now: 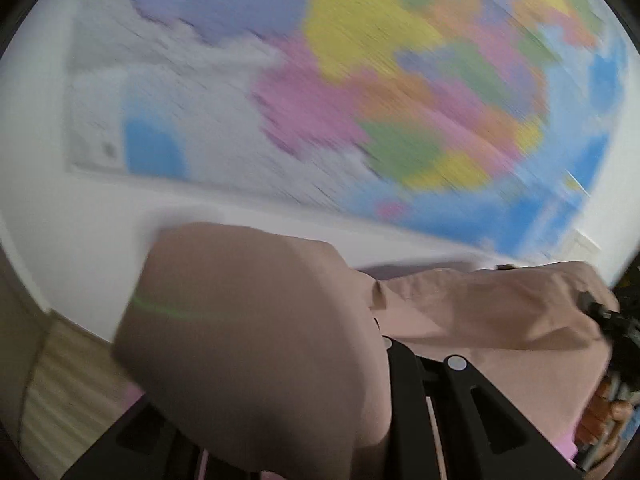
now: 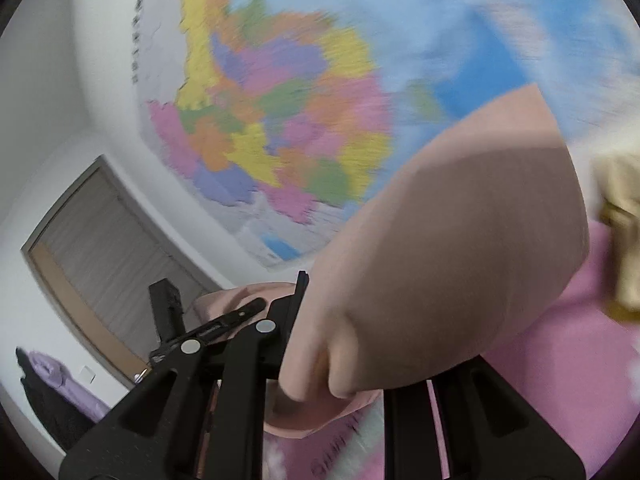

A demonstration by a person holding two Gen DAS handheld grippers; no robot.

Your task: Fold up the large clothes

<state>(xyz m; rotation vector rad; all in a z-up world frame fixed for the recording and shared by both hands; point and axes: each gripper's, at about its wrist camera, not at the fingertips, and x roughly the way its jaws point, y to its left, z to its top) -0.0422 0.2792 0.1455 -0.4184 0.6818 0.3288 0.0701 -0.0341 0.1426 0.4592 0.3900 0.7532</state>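
Observation:
A large dusty-pink garment (image 1: 248, 320) hangs stretched between both grippers, lifted off the pink sheet. In the left wrist view it drapes over my left gripper (image 1: 386, 344), which is shut on its edge; the left finger is hidden under cloth. At the far right my right gripper (image 1: 612, 320) pinches the other end, with a hand (image 1: 604, 412) behind it. In the right wrist view the garment (image 2: 460, 240) billows over my right gripper (image 2: 316, 292), shut on a fold. My left gripper (image 2: 224, 316) shows to the left, also clamped on cloth.
A big coloured map (image 2: 280, 120) covers the white wall ahead. A grey door (image 2: 104, 248) stands at the left. The pink bed sheet (image 2: 560, 360) lies below, with a yellowish cloth (image 2: 624, 232) at its right. A purple and black bundle (image 2: 52, 376) sits low left.

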